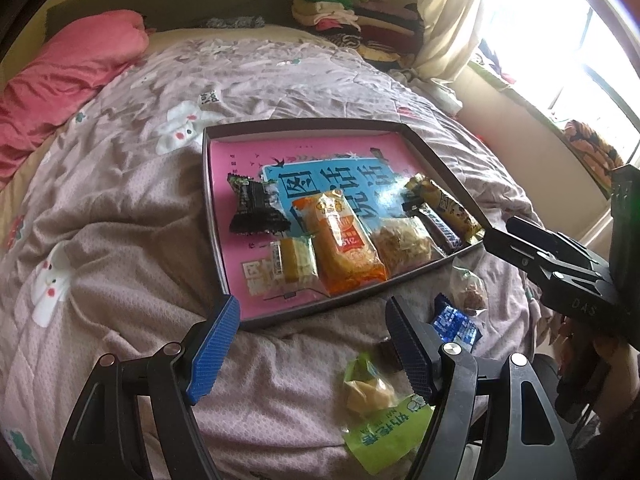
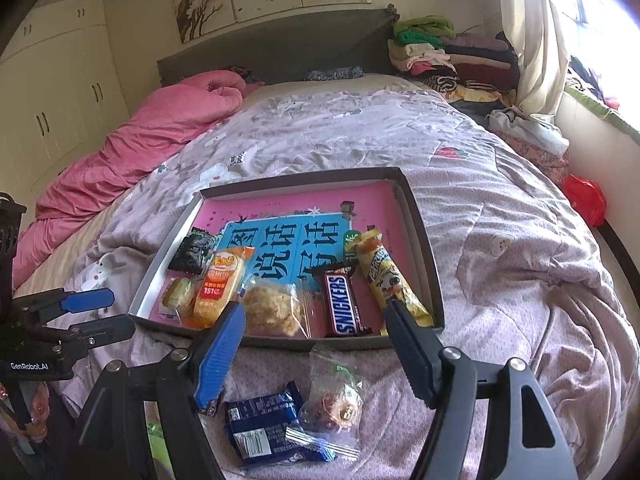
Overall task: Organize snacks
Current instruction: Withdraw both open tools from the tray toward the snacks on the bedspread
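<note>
We hold both tongs open, empty: left tongs [image 1: 312, 340], right tongs [image 2: 316, 356]. Blue snack packet [image 2: 264, 424] on bed just below right tongs: light, crinkly, slippery; we judge mid-body pinch best.

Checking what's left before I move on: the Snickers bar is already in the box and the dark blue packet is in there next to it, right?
Not quite. The Snickers bar is in the box, but the dark blue packet lies outside it on the bedspread, in front of the box's near wall beside a clear-wrapped snack. The right wrist view shows this.
</note>
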### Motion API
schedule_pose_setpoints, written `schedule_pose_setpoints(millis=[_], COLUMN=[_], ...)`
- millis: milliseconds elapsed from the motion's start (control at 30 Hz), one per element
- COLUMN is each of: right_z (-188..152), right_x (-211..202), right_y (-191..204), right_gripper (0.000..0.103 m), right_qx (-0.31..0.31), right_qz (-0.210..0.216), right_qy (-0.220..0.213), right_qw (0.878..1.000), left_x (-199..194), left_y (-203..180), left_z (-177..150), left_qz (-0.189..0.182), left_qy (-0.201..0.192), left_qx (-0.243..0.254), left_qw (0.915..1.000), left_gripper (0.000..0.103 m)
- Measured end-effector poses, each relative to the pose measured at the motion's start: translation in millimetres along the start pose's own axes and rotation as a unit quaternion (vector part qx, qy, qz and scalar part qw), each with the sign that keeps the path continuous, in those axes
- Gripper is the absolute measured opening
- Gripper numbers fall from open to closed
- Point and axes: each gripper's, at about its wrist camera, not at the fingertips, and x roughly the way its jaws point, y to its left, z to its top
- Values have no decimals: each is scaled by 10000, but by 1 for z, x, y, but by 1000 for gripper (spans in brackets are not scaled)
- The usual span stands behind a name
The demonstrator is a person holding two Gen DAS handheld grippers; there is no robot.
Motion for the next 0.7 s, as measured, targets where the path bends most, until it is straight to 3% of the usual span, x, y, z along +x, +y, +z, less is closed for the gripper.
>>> schedule_pose_setpoints(millis=[700], right_z=[-21], right_x=[2], right_y=[3], right_gripper=[72], right_qx=[-107], right_qz=[60], right_qy=[273], right_qw=[9996], left_x=[14], left_y=[-28], left_z=[-38], left_qz=[35], left_qy=[454], left_qx=[98], left_qw=[9989], left_gripper=[76])
